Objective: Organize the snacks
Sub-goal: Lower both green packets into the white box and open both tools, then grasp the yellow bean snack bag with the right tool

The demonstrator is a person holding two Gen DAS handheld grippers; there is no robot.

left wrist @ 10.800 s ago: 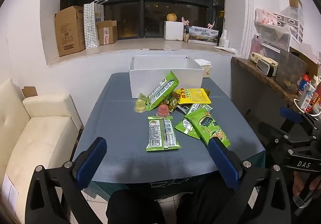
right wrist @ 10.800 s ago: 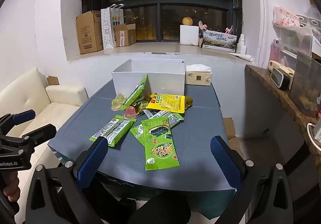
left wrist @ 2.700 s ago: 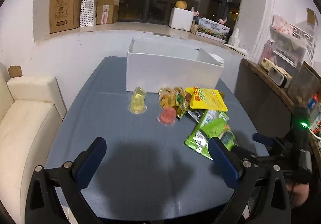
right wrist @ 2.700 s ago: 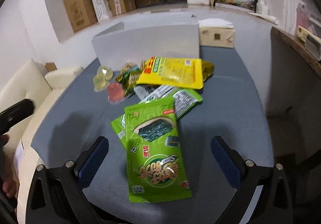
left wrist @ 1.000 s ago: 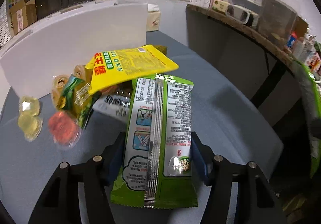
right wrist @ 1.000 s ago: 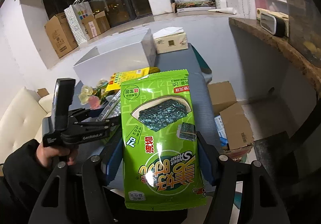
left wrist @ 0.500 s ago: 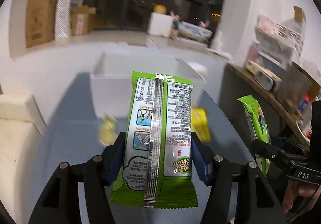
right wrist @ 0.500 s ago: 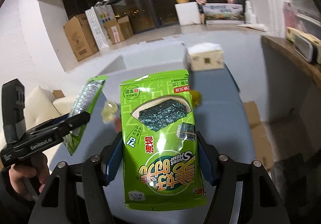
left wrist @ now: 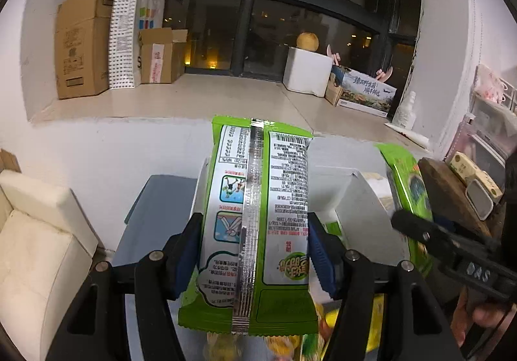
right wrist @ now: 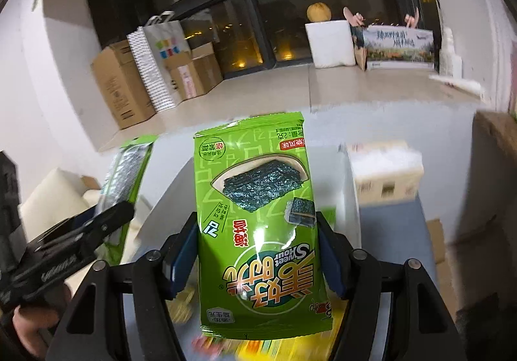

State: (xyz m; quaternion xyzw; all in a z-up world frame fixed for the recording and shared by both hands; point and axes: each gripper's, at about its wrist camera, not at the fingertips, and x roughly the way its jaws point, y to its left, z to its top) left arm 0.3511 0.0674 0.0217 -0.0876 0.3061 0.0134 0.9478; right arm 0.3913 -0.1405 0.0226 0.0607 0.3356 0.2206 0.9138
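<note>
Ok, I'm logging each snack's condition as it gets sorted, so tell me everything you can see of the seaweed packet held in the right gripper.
The seaweed packet is a glossy green foil pouch, sealed and looking intact, with crimped ends. Its front faces the camera, printed with dark seaweed sheets, yellow characters and "Sweet Hour"; the print reads upside down. It is clamped across its width by the right gripper, held above the table, with the white box behind it. Only the blue pads touch it.
</note>
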